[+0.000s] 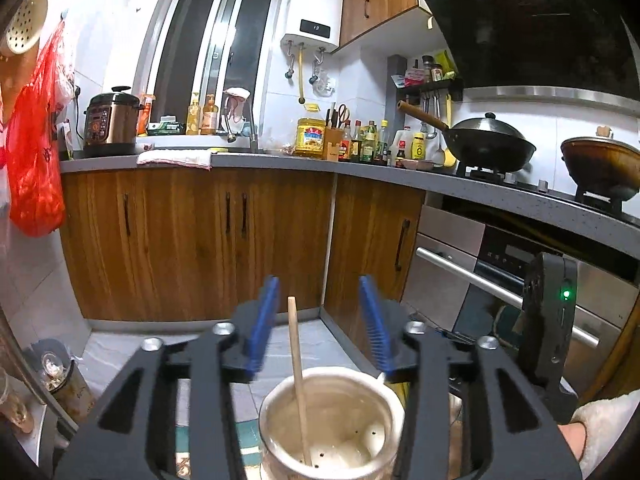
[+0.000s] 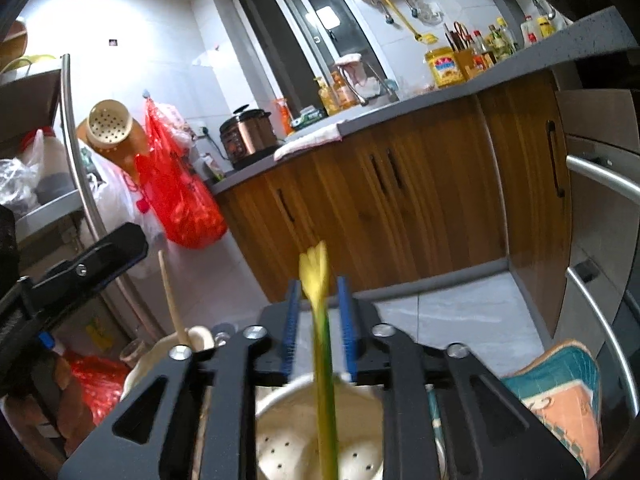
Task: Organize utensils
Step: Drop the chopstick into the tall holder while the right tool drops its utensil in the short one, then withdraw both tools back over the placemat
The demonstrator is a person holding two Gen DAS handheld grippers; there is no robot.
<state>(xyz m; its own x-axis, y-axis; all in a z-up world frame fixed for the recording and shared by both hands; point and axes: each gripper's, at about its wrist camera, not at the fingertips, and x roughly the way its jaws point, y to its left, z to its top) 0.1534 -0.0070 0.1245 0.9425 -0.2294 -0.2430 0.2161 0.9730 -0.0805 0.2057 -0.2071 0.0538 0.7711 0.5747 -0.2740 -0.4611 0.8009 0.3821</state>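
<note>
**Two utensils standing in the holder, both tools released**

In the left wrist view, the left tool point(image 1: 320, 320) has its blue pads spread wide. A wooden stick point(image 1: 298, 376) rises between them without touching either pad, its lower end resting on the perforated bottom of a cream utensil holder point(image 1: 384, 408) directly below.

In the right wrist view, the right tool point(image 2: 319, 320) is also parted. A yellow-green utensil point(image 2: 322, 344) stands up between its pads, leaning into the same cream holder point(image 2: 280, 412); motion blur makes it hard to be sure, but the pads appear clear of it. The wooden stick point(image 2: 171, 300) shows to the left, beside part of the left tool point(image 2: 96, 264).

Behind, wooden cabinets point(image 1: 192, 240) carry a grey desk point(image 1: 280, 160) with a pressure cooker point(image 1: 110, 124) and bottles.
</note>
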